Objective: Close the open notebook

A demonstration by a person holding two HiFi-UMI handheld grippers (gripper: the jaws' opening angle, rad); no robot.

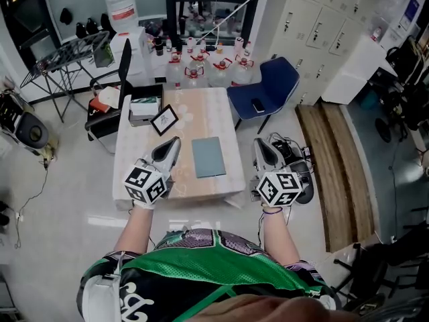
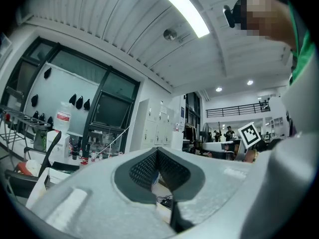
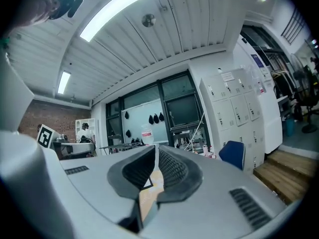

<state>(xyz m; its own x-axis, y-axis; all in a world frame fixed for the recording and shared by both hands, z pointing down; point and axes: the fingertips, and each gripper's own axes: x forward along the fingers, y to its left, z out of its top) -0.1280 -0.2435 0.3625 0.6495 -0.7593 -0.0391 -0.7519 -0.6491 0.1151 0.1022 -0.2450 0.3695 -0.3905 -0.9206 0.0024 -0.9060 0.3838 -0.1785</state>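
The notebook (image 1: 208, 157) lies closed and flat (plain grey-teal cover facing up) around the middle of the table (image 1: 216, 109), toward its near edge.

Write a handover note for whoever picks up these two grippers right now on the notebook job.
Left gripper: jaws together, empty, held above the near left part of the table.
Right gripper: jaws all but together, empty, held just off the table's near right corner.
Notebook: lies flat on the near half of the table between the two grippers, neither touching it.
Done: the notebook looks closed, cover up.
Left: probably nothing; at most, check that the cover sits flat.
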